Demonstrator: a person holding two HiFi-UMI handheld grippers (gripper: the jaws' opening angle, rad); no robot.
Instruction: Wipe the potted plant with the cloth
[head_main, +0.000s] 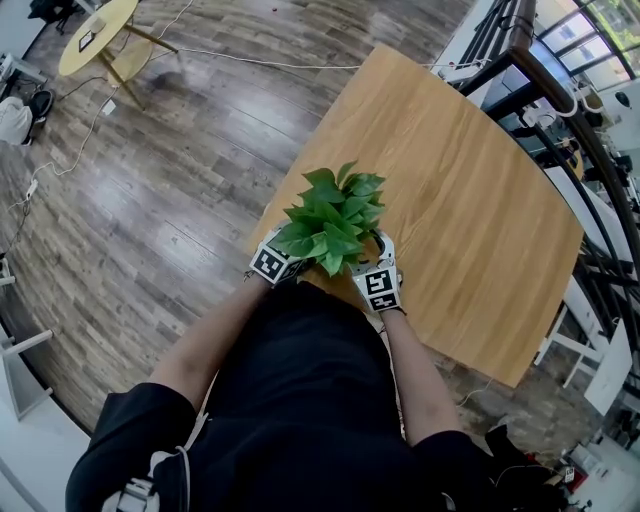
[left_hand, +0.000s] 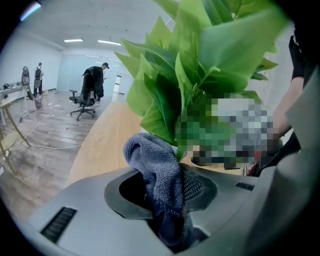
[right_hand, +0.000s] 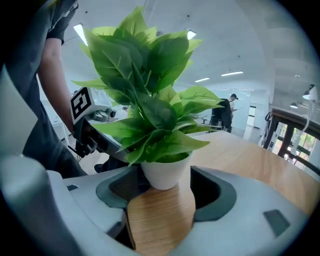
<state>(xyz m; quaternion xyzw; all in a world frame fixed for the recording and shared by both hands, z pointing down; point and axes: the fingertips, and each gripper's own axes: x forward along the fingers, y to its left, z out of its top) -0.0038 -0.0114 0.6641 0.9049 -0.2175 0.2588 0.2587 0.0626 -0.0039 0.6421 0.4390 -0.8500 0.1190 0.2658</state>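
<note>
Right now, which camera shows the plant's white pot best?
The right gripper view: the white pot sits close, central and clear. In the head view the leaves hide it from above; in the left gripper view only the cloth and foliage show.

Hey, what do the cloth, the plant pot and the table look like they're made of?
Cloth: blue-grey knitted or microfibre fabric, judging by its looped, waffled weave and soft folds.
Pot: smooth matte white, either ceramic or plastic; the look can't settle which.
Table: wood or wood-look laminate, with a light straight grain and low sheen.
</note>
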